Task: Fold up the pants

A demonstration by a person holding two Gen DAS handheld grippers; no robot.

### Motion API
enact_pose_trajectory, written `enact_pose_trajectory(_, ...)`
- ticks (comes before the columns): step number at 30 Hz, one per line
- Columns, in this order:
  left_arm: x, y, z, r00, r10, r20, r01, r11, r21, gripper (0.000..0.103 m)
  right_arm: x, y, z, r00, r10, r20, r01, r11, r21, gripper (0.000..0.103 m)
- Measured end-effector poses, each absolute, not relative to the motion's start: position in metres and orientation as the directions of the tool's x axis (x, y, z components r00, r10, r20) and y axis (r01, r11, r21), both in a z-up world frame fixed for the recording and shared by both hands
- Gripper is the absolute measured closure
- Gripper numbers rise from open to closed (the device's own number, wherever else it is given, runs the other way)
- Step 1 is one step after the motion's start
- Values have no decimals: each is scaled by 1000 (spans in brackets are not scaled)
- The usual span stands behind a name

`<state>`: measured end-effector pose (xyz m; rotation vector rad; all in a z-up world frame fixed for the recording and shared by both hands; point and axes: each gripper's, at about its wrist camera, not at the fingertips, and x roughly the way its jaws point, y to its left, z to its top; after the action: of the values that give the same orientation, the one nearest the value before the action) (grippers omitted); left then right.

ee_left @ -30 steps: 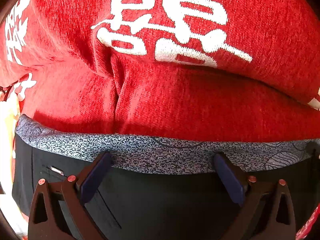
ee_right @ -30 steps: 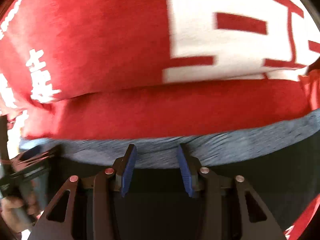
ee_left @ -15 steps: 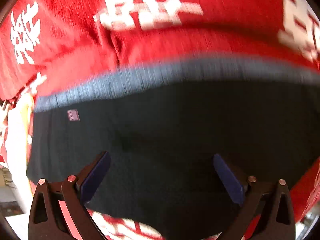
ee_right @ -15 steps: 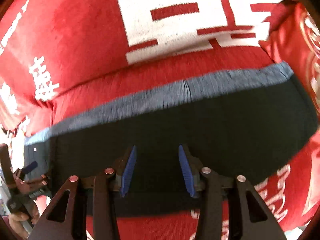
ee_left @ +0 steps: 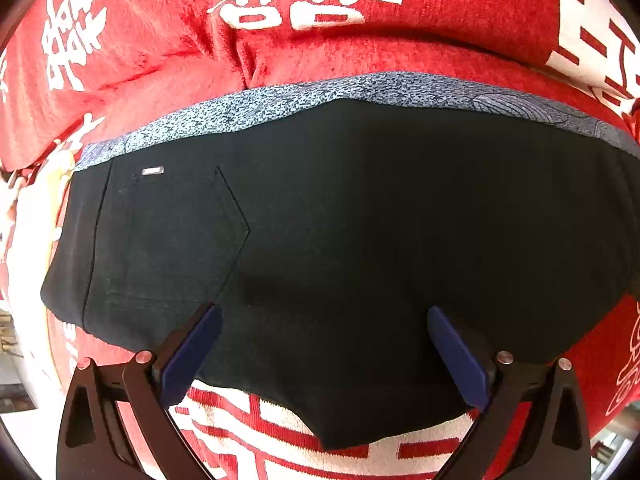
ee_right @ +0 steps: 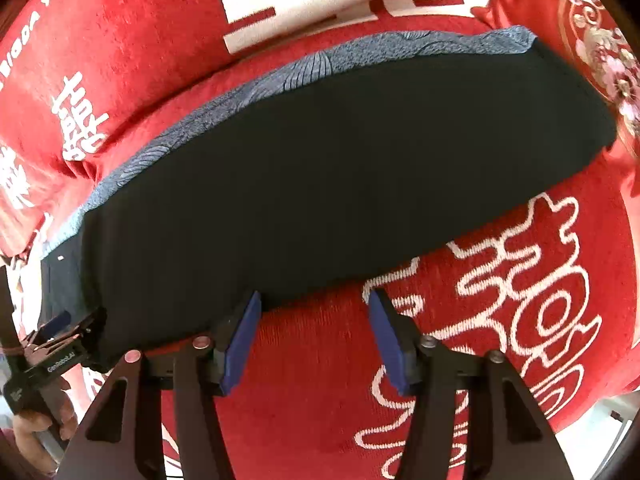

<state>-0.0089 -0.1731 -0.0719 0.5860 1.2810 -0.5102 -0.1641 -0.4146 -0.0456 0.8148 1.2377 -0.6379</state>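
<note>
Black pants (ee_left: 360,240) lie folded flat on a red blanket, a speckled grey-blue band (ee_left: 320,96) along their far edge and a back pocket (ee_left: 168,236) at the left. My left gripper (ee_left: 324,320) hangs open above the pants' near half, nothing between its blue pads. In the right wrist view the same pants (ee_right: 320,160) stretch across the middle. My right gripper (ee_right: 314,300) hovers over the blanket just off their near edge, its jaws opening and empty. The left gripper (ee_right: 60,332) shows at the pants' left end, a hand below it.
The red blanket (ee_right: 500,320) with large white characters covers the whole surface under the pants. A red cushion with a gold floral pattern (ee_right: 600,40) lies at the far right. A pale floor strip (ee_left: 12,380) shows past the blanket's left edge.
Both grippers pulled back from the grey-blue band toward the near edge of the pants. The right gripper's jaws widened and now stand over the blanket beside the pants.
</note>
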Motion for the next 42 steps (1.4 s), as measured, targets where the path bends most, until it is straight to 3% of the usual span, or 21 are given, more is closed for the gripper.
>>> enact_pose_trajectory(9,-13,-177,-72,246,4,-969,645,746,167,0,-169,-405,-48,194,32,-981,786,593,174,43)
enact_pose_trajectory(18,-18,-181,-69,284,24,-959,650,730,211,0,-147,-397,-24,241,-57,-969,692,710,131,43)
enact_pose_trajectory(26,-22,-184,-68,313,35,-949,653,717,242,0,-124,-400,-49,236,-3,-972,676,719,162,39)
enact_pose_trajectory(42,-26,-188,-68,343,57,-938,663,693,285,0,-186,-390,-56,284,90,-955,711,648,272,36)
